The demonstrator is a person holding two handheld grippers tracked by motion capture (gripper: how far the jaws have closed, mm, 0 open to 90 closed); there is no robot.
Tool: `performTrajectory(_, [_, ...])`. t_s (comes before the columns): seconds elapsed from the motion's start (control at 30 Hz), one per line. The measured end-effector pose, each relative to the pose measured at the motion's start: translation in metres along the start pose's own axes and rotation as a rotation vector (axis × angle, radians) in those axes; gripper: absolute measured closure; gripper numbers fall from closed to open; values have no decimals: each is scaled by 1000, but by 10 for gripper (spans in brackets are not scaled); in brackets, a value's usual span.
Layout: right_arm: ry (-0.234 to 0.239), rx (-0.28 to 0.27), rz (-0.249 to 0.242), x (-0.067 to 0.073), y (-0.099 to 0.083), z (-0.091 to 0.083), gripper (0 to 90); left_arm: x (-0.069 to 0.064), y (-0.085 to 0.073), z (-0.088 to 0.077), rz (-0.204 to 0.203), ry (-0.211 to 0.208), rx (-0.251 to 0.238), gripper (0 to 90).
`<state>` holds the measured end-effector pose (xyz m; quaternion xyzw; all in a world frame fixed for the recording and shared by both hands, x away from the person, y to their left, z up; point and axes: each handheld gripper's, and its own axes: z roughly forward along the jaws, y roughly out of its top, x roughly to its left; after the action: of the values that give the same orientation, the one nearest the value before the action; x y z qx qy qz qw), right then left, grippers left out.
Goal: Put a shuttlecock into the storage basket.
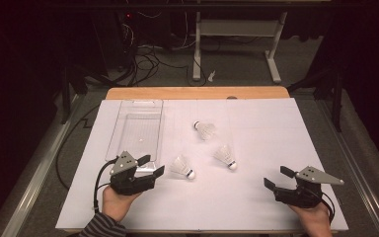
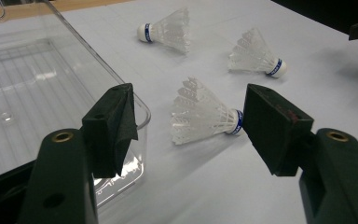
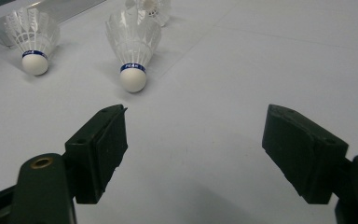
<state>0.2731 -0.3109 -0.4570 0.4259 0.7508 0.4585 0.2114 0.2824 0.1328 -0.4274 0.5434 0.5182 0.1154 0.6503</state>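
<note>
**Nearest shuttlecock lined up ahead of the left tool**

The nearest shuttlecock (image 2: 205, 114) is seen lying on its side on the white counter (image 1: 256, 197), just beyond the left tool (image 1: 148, 166). Its long axis is laid roughly across the tool's line of sight in the left gripper view, with the feather skirt turned toward the clear tray (image 2: 37, 79) and the white cork base ending close by the tool's right-hand jaw. No contact can be made out there, and nothing is held. The left tool is kept wide open, one jaw over the near corner of the tray, the other beside the cork.

Two further shuttlecocks are found beyond it: one (image 1: 225, 157) toward the middle of the counter and one (image 1: 205, 130) farther back, both on their sides.

The right tool (image 1: 276, 177) is also held wide open and empty, well apart from the nearest shuttlecock. The left hand is judged the better placed; a short advance and a closing across the cork end would probably be called for.
</note>
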Motion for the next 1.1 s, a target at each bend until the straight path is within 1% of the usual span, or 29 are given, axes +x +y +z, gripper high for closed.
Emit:
performTrajectory(0.23, [-1, 0, 0, 0, 0, 0, 224, -4, 0, 6, 6, -10, 7, 359])
performTrajectory(0.33, [-1, 1, -1, 0, 0, 0, 225, -5, 0, 9, 6, -12, 6, 360])
performTrajectory(0.4, [1, 1, -1, 0, 0, 0, 225, -6, 0, 12, 6, -10, -4, 364])
performTrajectory(0.67, [0, 0, -1, 0, 0, 0, 225, -9, 1, 20, 5, -15, 4, 366])
performTrajectory(0.93, [1, -2, 2, 0, 0, 0, 225, -14, 0, 30, 15, -21, 17, 368])
performTrajectory(1.1, [4, 0, 0, 0, 0, 0, 225, -15, 0, 35, 19, -17, 17, 367])
